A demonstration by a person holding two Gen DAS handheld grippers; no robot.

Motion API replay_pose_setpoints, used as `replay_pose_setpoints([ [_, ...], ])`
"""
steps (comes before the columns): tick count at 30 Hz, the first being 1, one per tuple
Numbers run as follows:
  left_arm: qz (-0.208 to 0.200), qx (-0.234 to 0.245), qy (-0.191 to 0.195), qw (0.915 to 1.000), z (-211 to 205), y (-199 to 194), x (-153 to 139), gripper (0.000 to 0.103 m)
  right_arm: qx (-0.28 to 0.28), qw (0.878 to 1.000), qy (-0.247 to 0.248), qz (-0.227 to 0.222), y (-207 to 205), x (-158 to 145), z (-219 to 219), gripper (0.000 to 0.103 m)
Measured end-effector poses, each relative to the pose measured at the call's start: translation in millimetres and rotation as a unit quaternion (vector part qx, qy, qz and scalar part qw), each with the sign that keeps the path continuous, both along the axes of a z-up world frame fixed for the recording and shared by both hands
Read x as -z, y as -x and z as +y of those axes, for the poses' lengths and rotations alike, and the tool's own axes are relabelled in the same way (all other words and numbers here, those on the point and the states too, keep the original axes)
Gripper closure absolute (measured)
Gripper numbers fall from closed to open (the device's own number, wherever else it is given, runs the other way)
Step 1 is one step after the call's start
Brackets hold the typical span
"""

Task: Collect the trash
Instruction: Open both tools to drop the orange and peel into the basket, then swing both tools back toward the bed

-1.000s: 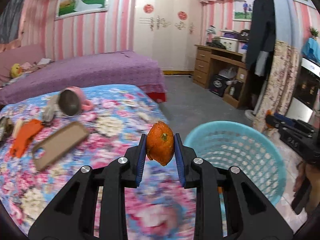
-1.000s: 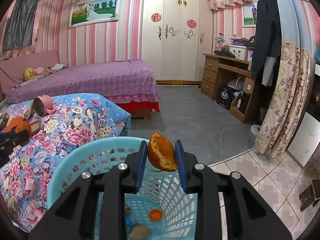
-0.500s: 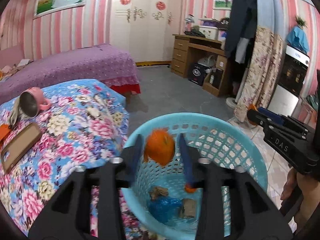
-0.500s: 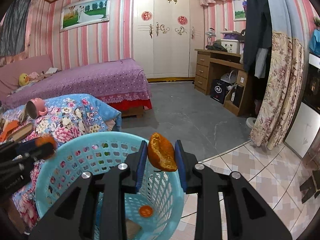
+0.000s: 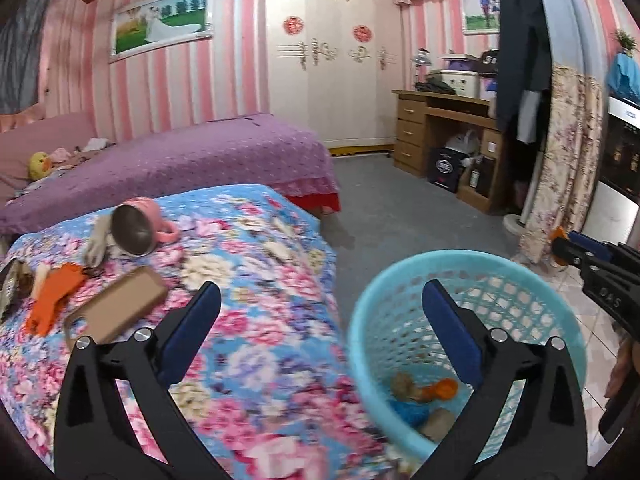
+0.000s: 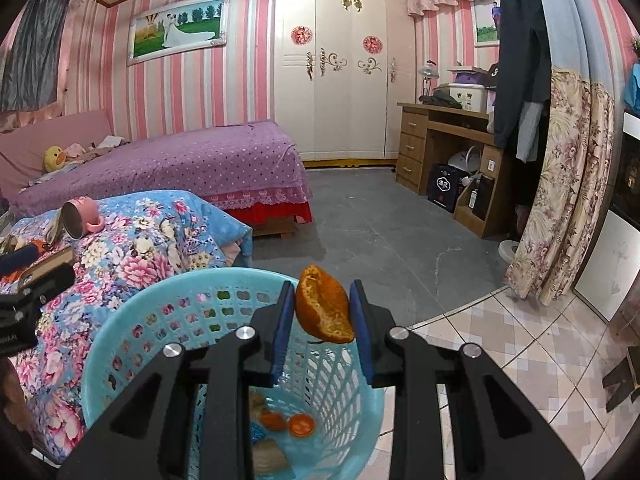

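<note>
My left gripper [image 5: 320, 291] hangs over the edge of the floral bed, beside the light-blue mesh basket [image 5: 460, 258]. Its jaws are opening wide and nothing is between them. An orange peel piece [image 5: 442, 389] lies at the bottom of the basket with a blue wrapper [image 5: 408, 410] and other scraps. My right gripper [image 6: 320, 292] is shut on a curled piece of orange peel [image 6: 324, 308], held above the basket's [image 6: 168, 292] far rim. More orange bits [image 6: 302, 424] show on the basket floor. The right gripper's tip [image 5: 592, 256] also shows at the right edge of the left wrist view.
The floral bed cover [image 5: 248, 264] carries a tipped pink mug [image 5: 136, 228], an orange glove-like scrap [image 5: 52, 300] and a flat brown box [image 5: 116, 308]. A purple bed [image 6: 180, 160], a wooden desk [image 6: 448, 140] and a floral curtain [image 6: 560, 200] ring the grey floor.
The left gripper carried its orange peel from over the bed to above the basket, opened and dropped it in, then swung back left. The right gripper kept still, holding its peel.
</note>
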State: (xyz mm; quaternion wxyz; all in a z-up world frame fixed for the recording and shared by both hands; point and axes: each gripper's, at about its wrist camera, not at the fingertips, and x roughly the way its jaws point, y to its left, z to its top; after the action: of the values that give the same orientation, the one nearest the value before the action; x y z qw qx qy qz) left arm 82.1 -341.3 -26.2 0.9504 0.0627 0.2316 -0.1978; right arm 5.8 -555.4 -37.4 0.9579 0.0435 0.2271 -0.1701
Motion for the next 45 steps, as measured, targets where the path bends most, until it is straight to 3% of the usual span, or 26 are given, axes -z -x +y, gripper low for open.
replay_pose_setpoints([
  [14,-0.009,-0.034,-0.007,0.9994,40.6,-3.6,-4.7,0.006,-0.016,1.0,0.009,0.004,-15.1,-3.8,24.5,0.072],
  [15,-0.008,-0.035,-0.006,0.9993,42.1,-3.6,-5.0,0.006,-0.017,1.0,0.008,0.004,-15.8,-3.9,25.8,0.069],
  [19,-0.011,-0.037,-0.005,0.9992,49.0,-2.4,-7.6,0.006,-0.016,1.0,0.011,0.002,-18.3,-6.6,32.8,0.036],
  [28,-0.014,-0.047,0.008,0.9987,74.6,-5.0,-18.1,0.006,-0.009,1.0,0.016,-0.01,-24.0,-13.1,49.2,0.007],
  [45,-0.021,-0.087,-0.003,0.996,144.3,-27.5,-21.7,0.006,-0.035,0.999,0.03,0.0,-64.8,-18.7,108.2,0.005],
])
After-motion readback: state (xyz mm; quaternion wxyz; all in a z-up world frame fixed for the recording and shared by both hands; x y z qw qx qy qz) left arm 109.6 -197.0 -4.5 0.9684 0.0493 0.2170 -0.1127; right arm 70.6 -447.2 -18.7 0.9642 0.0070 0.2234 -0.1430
